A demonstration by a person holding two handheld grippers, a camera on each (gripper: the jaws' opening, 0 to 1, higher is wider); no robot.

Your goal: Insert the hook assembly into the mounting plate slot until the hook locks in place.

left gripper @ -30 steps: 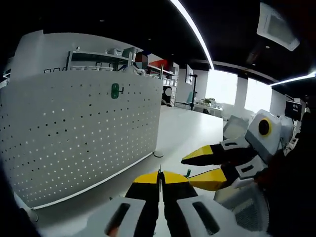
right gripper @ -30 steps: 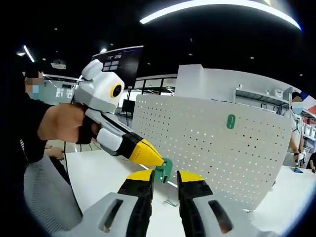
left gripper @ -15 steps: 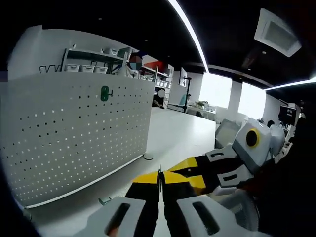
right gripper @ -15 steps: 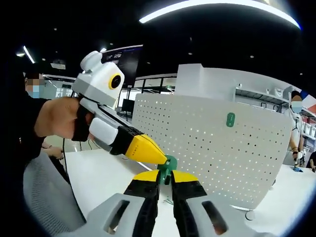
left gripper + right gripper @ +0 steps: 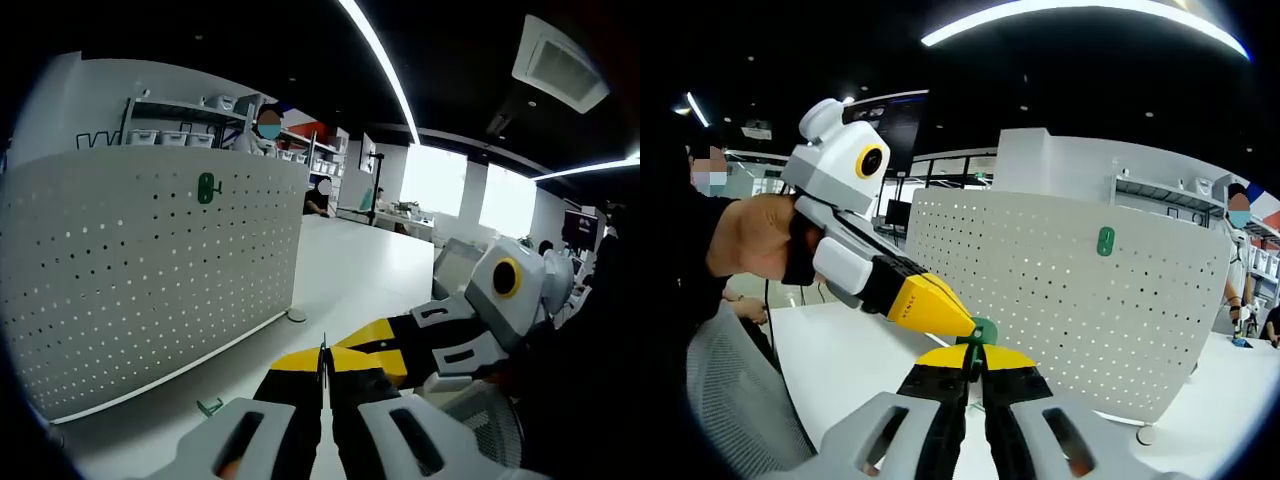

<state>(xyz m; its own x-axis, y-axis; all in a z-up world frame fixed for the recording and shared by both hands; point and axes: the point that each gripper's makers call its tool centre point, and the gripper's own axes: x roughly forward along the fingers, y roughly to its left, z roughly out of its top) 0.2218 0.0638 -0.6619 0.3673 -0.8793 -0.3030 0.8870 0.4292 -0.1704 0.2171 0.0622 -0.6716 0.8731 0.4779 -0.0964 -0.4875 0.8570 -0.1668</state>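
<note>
Right gripper (image 5: 974,362) clenched on green hook assembly (image 5: 983,331); left gripper (image 5: 323,360) jaws together, its tips touching same piece. White pegboard mounting plate (image 5: 1070,300) well apart ahead, one green hook (image 5: 1105,241) already mounted. Risk: thin two-sided pinch lets part twist, misaligning pegs with slot.

The left gripper view looks from low over the white counter (image 5: 370,270), forward along its own jaws, with the upright perforated mounting plate (image 5: 140,270) spread near along its left side and the right gripper (image 5: 385,345) entering from the right; the right gripper view faces the same mounting plate (image 5: 1070,300) more squarely, from near, with the left gripper (image 5: 940,315) coming in from the left; both views share the plate, the green piece (image 5: 207,187) mounted on it (image 5: 1105,241), and the counter (image 5: 840,360).
</note>
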